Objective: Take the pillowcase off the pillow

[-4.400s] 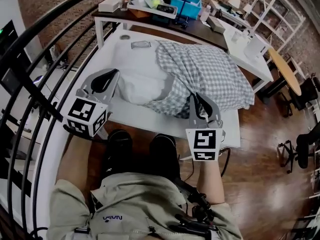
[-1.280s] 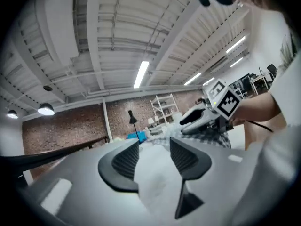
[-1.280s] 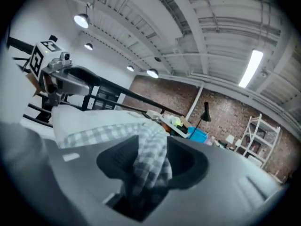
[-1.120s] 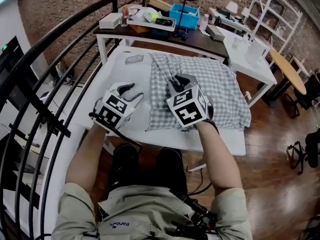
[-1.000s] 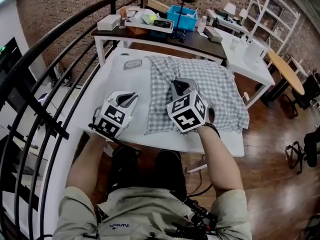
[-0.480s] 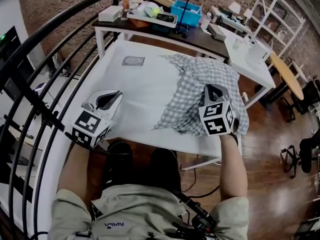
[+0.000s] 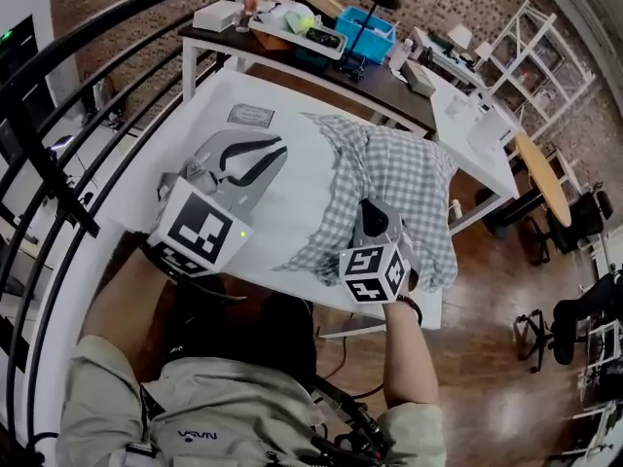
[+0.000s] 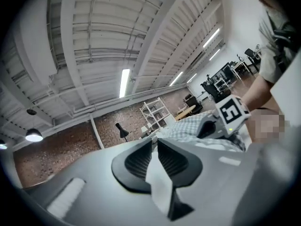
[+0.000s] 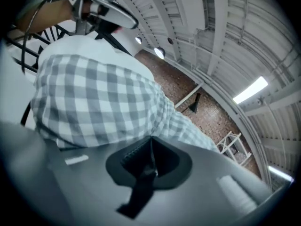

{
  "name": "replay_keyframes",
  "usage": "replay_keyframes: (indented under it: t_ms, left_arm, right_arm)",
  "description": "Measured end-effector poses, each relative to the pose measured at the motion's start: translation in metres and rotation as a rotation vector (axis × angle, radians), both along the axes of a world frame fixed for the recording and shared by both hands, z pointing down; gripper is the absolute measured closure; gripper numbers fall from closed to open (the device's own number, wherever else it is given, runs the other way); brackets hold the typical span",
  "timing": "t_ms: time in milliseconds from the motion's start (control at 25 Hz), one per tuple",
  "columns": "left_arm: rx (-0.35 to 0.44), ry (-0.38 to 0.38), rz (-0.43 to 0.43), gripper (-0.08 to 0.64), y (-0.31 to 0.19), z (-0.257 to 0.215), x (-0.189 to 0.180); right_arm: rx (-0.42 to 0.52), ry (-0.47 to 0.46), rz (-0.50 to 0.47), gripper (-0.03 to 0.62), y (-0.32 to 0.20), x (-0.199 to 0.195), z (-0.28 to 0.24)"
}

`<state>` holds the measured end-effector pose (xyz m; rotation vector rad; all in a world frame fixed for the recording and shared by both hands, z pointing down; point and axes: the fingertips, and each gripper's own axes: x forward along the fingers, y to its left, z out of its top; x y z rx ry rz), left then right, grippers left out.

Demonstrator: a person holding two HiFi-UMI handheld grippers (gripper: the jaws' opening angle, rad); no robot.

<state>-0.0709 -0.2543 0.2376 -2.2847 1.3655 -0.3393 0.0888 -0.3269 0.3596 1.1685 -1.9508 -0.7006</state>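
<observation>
Right gripper first: my fingers are clamped tight on the checked pillowcase, which lies bunched along the right side of the counter and reaches its right edge. Now the left gripper: it's raised above the counter and pointing level. Its fingers have just eased apart a little, with white cloth of the pillow filling the narrow gap, pinched between them.
</observation>
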Motion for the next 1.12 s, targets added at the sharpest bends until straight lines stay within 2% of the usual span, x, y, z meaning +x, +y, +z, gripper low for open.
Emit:
replay_keyframes:
  t_ms: [80, 120, 160, 200, 280, 360, 400, 480, 520, 560, 600, 680, 760, 840, 920, 960, 1000, 1040, 1120]
  left_arm:
    - [-0.040, -0.020, -0.046, 0.480, -0.042, 0.004, 0.002]
    - [-0.094, -0.063, -0.073, 0.430, -0.068, 0.016, 0.002]
    - [-0.172, -0.116, -0.096, 0.337, -0.091, 0.034, 0.001]
    - [-0.258, -0.159, -0.111, 0.274, -0.109, 0.052, 0.000]
    - [-0.380, -0.181, -0.105, 0.298, -0.120, 0.078, 0.000]
    - [-0.411, -0.177, -0.084, 0.438, -0.110, 0.091, 0.004]
    - [-0.401, -0.193, -0.085, 0.500, -0.103, 0.095, 0.007]
    - [-0.347, -0.259, -0.103, 0.531, -0.089, 0.102, 0.015]
    - [-0.313, -0.290, -0.112, 0.534, -0.082, 0.104, 0.019]
    - [-0.279, -0.311, -0.117, 0.535, -0.076, 0.104, 0.024]
    - [-0.245, -0.322, -0.120, 0.535, -0.069, 0.104, 0.029]
    - [-0.180, -0.328, -0.126, 0.537, -0.053, 0.102, 0.035]
    - [-0.130, -0.320, -0.129, 0.538, -0.037, 0.102, 0.040]
    - [-0.092, -0.303, -0.122, 0.538, -0.023, 0.102, 0.045]
    - [-0.059, -0.283, -0.117, 0.540, -0.014, 0.099, 0.046]
    - [-0.045, -0.273, -0.118, 0.540, -0.011, 0.097, 0.045]
    - [-0.032, -0.262, -0.121, 0.540, -0.008, 0.095, 0.043]
    - [-0.022, -0.248, -0.125, 0.540, -0.006, 0.091, 0.041]
    - [0.000, -0.203, -0.132, 0.541, -0.004, 0.079, 0.031]
  right_arm:
    - [0.002, -0.027, -0.006, 0.581, 0.001, 0.000, -0.001]
    - [0.006, -0.037, -0.009, 0.580, 0.002, -0.001, -0.001]
    - [0.009, -0.044, -0.012, 0.580, 0.003, -0.001, -0.001]
    - [0.009, -0.050, -0.018, 0.580, 0.004, -0.001, -0.003]
    - [-0.037, -0.100, -0.049, 0.580, 0.006, -0.002, -0.008]
    - [-0.163, -0.272, -0.112, 0.569, 0.010, -0.003, -0.026]
    - [-0.227, -0.401, -0.156, 0.554, 0.013, -0.004, -0.045]
    - [-0.283, -0.644, -0.245, 0.529, 0.014, -0.011, -0.097]
    - [-0.272, -0.717, -0.268, 0.508, 0.010, -0.015, -0.120]
    - [-0.246, -0.746, -0.275, 0.508, 0.003, -0.019, -0.138]
    - [-0.220, -0.733, -0.271, 0.493, -0.006, -0.026, -0.149]
    - [-0.222, -0.646, -0.256, 0.445, -0.024, -0.048, -0.151]
    - [-0.280, -0.567, -0.234, 0.398, -0.043, -0.070, -0.139]
    - [-0.331, -0.513, -0.176, 0.390, -0.065, -0.083, -0.126]
    - [-0.373, -0.388, -0.095, 0.390, -0.083, -0.088, -0.100]
    - [-0.381, -0.295, -0.063, 0.399, -0.088, -0.090, -0.085]
    - [-0.371, -0.211, -0.040, 0.464, -0.092, -0.090, -0.074]
    - [-0.345, -0.156, -0.022, 0.560, -0.095, -0.089, -0.070]
    - [-0.268, -0.139, 0.019, 0.583, -0.101, -0.079, -0.081]
